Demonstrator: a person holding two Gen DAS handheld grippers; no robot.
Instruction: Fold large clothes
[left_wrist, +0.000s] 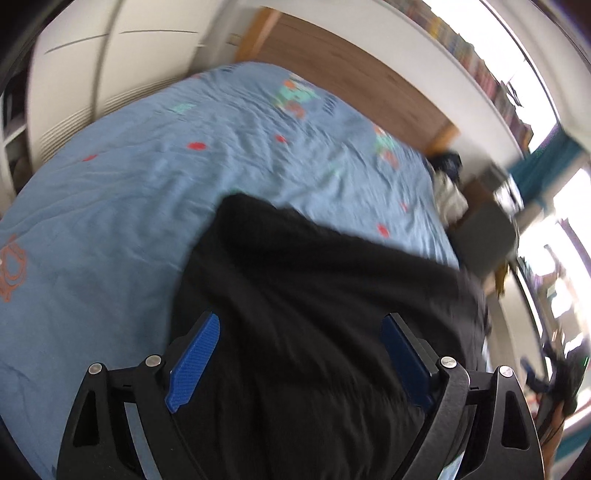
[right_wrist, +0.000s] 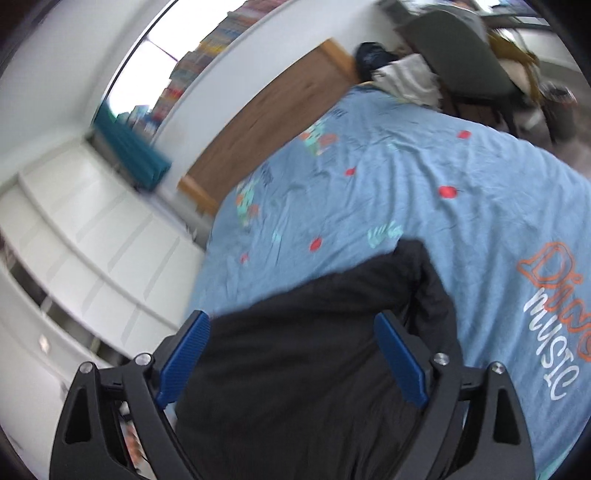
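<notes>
The black garment (left_wrist: 314, 295) is matt, soft cloth; the blue bedspread (left_wrist: 129, 184) is creased printed cotton (or similar); the headboard (right_wrist: 258, 122) is matt grained wood; gripper pads (right_wrist: 184, 365) are ribbed blue plastic

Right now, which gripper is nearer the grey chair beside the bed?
Left, likely: the chair sits close on the left gripper's right, while the right gripper sees it far across the bedspread.

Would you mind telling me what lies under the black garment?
The black garment lies on the blue printed bedspread, which shows all around it. Whatever is directly beneath the garment is covered.
</notes>
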